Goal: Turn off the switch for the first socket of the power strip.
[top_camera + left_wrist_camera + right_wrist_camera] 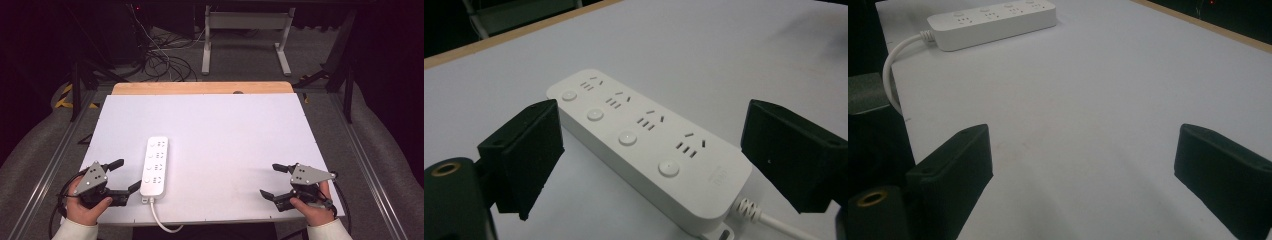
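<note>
Power strip (pixel 154 166) lies flat on the white desk (pixel 225 130), left of the middle and near the front edge, its long side running away from the person and its white cable (pixel 162 220) leaving the near end and dropping over the desk's front edge. The left tool (pixel 124 174) stands wide open just beside the strip's near left side, holding nothing; in the left gripper view its two black jaws flank the strip's near half without touching it. The right tool (pixel 273 180) is spread equally wide (nothing between its jaws but bare desk) and sits well apart from the strip, close to the front right corner. The strip carries four socket groups, each with a round button beside it; a small grey mark (pixel 721 175) near the cable end is too blurred to read. Open white surface stretches between the two tools and on to the far wooden edge (pixel 200 88). The strip's near end lies close to the front edge.
</note>
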`<action>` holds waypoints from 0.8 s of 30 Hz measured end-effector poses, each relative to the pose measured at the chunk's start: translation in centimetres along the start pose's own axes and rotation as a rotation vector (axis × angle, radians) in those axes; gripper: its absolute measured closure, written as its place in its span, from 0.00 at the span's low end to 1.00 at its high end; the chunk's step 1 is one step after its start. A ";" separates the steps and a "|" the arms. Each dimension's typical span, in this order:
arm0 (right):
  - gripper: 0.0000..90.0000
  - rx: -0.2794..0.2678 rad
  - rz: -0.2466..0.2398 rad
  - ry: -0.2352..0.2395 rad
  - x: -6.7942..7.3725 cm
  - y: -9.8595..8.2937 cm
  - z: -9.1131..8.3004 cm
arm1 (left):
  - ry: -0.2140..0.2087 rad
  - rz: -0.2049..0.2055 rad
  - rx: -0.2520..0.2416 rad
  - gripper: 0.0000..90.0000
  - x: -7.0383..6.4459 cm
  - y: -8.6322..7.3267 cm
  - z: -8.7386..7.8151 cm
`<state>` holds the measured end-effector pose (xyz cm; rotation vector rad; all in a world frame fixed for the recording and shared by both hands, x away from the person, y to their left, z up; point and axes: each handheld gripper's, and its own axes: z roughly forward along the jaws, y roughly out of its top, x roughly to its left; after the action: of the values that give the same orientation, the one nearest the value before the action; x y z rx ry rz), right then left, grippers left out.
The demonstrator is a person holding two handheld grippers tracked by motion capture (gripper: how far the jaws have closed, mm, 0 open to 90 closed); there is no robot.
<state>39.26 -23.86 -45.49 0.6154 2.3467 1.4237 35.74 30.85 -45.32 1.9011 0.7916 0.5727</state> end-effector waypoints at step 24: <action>0.10 0.005 0.019 0.002 -0.5 -0.6 -0.1 | -0.024 -0.049 0.061 0.15 -0.7 -1.7 0.2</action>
<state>39.53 -24.40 -45.94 0.6401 2.3527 1.4274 34.96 30.73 -46.96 1.9354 0.8463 0.5000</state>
